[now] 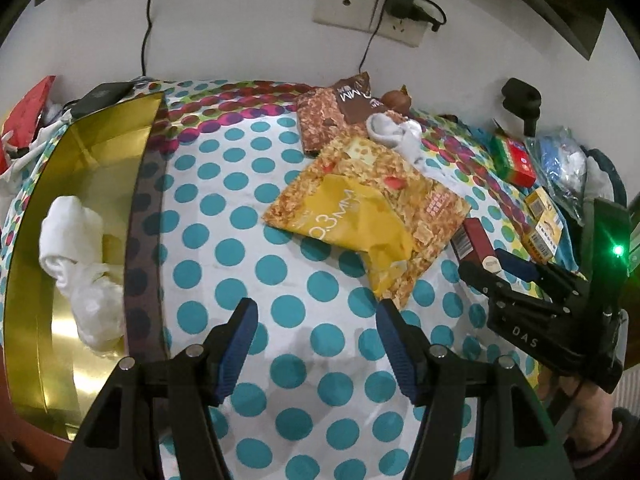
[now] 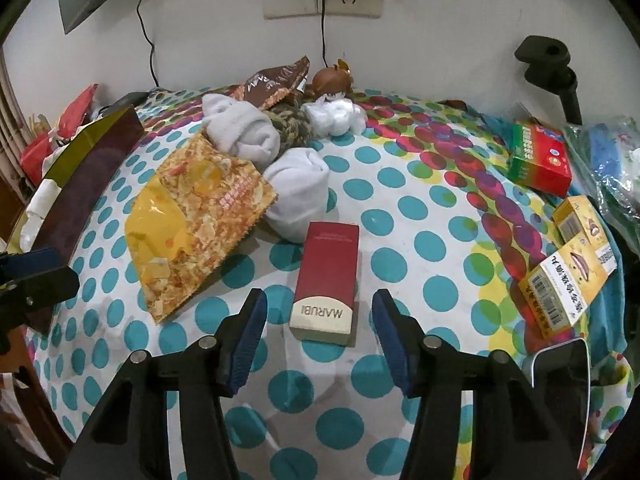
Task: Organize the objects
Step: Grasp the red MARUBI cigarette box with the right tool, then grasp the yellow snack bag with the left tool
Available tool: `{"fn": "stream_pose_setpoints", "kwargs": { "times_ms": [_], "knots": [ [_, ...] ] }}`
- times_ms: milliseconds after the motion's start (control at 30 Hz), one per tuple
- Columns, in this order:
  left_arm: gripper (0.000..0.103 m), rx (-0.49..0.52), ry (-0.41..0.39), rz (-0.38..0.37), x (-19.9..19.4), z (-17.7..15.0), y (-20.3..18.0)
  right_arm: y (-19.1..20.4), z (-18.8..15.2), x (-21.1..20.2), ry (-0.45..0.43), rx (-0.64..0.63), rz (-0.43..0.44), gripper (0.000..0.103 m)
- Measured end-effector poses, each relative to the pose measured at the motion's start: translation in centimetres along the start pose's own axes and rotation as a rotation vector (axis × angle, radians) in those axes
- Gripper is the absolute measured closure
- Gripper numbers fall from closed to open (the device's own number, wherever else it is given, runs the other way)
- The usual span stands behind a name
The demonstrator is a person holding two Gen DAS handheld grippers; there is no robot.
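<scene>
Red box (image 2: 326, 280): slim rectangular carton, deep red over most of its length, with a cream band at the near end printed "MARUBI"; the lettering reads upside down in the right wrist view. It lies flat on the polka-dot cloth (image 2: 408, 216), long axis running from the right gripper (image 2: 319, 336) away toward the wall, cream end nearest the camera.

Right gripper: blue pads spread, one on each side of the box's cream end, visible gap on both sides, no contact. Nothing pinched.

Left gripper (image 1: 313, 340): pads spread wide over bare cloth, nothing between them.

Neighbours: yellow snack bag (image 2: 192, 220) lies just left of the box, corner pointing toward it; a rolled white sock (image 2: 298, 196) sits just beyond the box's far end. Gold tray (image 1: 100, 168) stands at the left edge of the cloth, holding white socks (image 1: 76, 236). Green-and-red carton (image 2: 540, 160) and yellow cartons (image 2: 568, 276) lie well apart to the right.
</scene>
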State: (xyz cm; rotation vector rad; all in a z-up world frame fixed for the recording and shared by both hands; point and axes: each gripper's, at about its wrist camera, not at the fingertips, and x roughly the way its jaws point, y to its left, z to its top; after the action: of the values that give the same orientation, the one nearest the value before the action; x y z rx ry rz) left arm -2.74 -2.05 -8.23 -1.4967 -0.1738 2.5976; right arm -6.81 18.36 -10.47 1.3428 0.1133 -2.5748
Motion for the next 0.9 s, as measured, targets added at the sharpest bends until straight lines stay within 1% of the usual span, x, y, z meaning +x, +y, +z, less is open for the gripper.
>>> {"fn": "stream_pose_setpoints", "kwargs": {
  "times_ms": [33, 67, 100, 167, 200, 267, 333, 433, 500, 633, 733, 800, 900],
  "knots": [
    [0.040, -0.001, 0.003, -0.003, 0.3, 0.1, -0.2, 0.0, 0.0, 0.2, -0.001, -0.003, -0.003, 0.052],
    [0.040, -0.005, 0.005, -0.011, 0.7, 0.1, -0.3, 0.0, 0.1, 0.3, 0.001, -0.008, -0.005, 0.054],
    [0.040, -0.008, 0.009, -0.013, 0.9, 0.2, -0.3, 0.0, 0.2, 0.5, 0.003, -0.015, -0.009, 0.058],
    [0.040, -0.013, 0.018, -0.019, 1.4, 0.2, -0.5, 0.0, 0.3, 0.7, 0.000, -0.012, -0.007, 0.061],
    [0.040, -0.015, 0.020, -0.022, 1.7, 0.3, -0.7, 0.0, 0.3, 0.8, -0.003, -0.015, -0.008, 0.066],
    [0.040, -0.019, 0.026, -0.024, 2.2, 0.4, -0.9, 0.1, 0.5, 1.1, -0.003, -0.034, -0.026, 0.067],
    [0.040, -0.023, 0.028, -0.030, 2.5, 0.5, -1.1, 0.2, 0.6, 1.3, -0.010, -0.035, -0.026, 0.071],
    [0.040, -0.023, 0.032, -0.046, 3.0, 0.5, -1.4, 0.5, 0.7, 1.5, -0.017, -0.065, -0.044, 0.072],
    [0.040, -0.027, 0.037, -0.053, 3.3, 0.6, -1.7, 0.4, 0.6, 1.6, -0.025, -0.072, -0.052, 0.074],
    [0.040, -0.048, 0.048, -0.076, 4.0, 0.6, -1.9, 0.3, 0.7, 1.7, -0.034, -0.084, -0.050, 0.075],
    [0.040, -0.067, 0.043, -0.084, 4.3, 0.8, -2.0, 0.1, 0.6, 1.8, -0.051, -0.088, -0.072, 0.075],
    [0.040, -0.077, 0.040, -0.103, 4.5, 0.9, -2.2, -0.2, 0.6, 1.8, -0.061, -0.075, -0.076, 0.075],
    [0.040, -0.100, 0.034, -0.121, 5.0, 1.1, -2.4, -0.8, 0.7, 1.8, -0.062, -0.047, -0.055, 0.075]
  ]
}}
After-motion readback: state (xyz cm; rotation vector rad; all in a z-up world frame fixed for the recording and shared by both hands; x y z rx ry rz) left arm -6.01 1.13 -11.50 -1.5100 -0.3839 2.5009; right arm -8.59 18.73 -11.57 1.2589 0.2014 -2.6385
